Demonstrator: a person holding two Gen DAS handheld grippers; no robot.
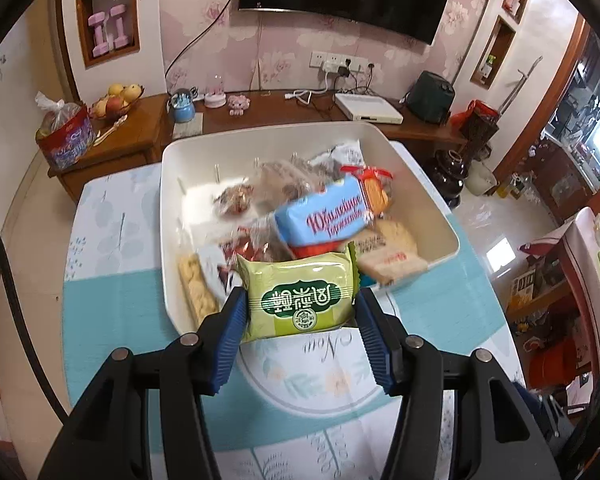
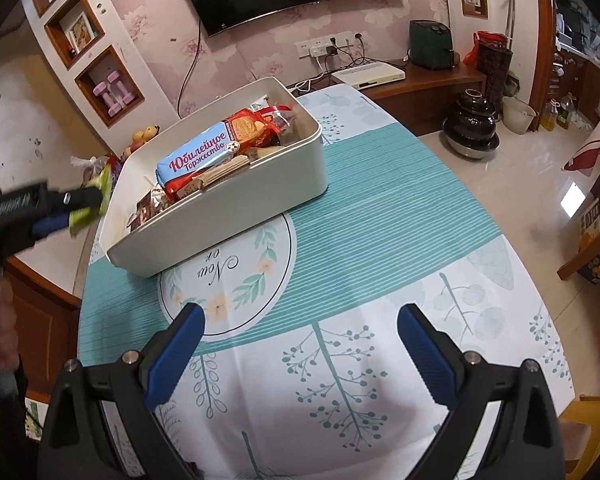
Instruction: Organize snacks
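A white bin (image 1: 168, 216) on the table holds several snack packs, with a blue biscuit pack (image 1: 324, 216) on top. My left gripper (image 1: 300, 304) is shut on a green snack packet (image 1: 300, 296) and holds it above the bin's near rim. In the right wrist view the bin (image 2: 260, 184) stands at the table's far left, the blue pack (image 2: 198, 160) lies in it, and the left gripper (image 2: 86, 204) with the green packet (image 2: 96, 196) hovers by its left end. My right gripper (image 2: 300, 320) is open and empty over the tablecloth.
The table has a teal and white cloth (image 2: 380, 220). A wooden sideboard (image 1: 140, 128) behind it carries a fruit bowl (image 1: 114, 102), a bagged tin (image 1: 64, 136) and a white box (image 1: 368, 108). A dark pot (image 2: 472, 128) stands on the floor at right.
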